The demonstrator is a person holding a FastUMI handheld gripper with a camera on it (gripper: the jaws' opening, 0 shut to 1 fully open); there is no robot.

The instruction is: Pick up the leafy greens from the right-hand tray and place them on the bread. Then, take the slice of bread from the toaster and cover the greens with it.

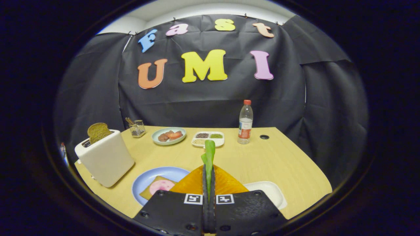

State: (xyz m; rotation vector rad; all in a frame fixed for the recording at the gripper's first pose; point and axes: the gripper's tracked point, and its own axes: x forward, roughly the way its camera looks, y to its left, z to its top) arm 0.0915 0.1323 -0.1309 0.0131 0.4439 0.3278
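My gripper [208, 173] is shut on the leafy greens [209, 154], a green leaf that stands up edge-on between the two fingers and sticks out past their tips. Below and to the left lies a blue plate [170, 173] with a slice of bread [149, 190] topped by a pink round of meat [160, 186]. A white toaster [105, 157] stands further left with a brown bread slice [97, 131] poking out of its slot. Just right of the fingers sits the white tray [270, 193].
An orange-yellow sheet [226, 182] lies under the fingers. At the back of the wooden table [279, 160] stand a glass holder [137, 127], a plate of meat [168, 135], a divided dish of grains [208, 138] and a water bottle [245, 123].
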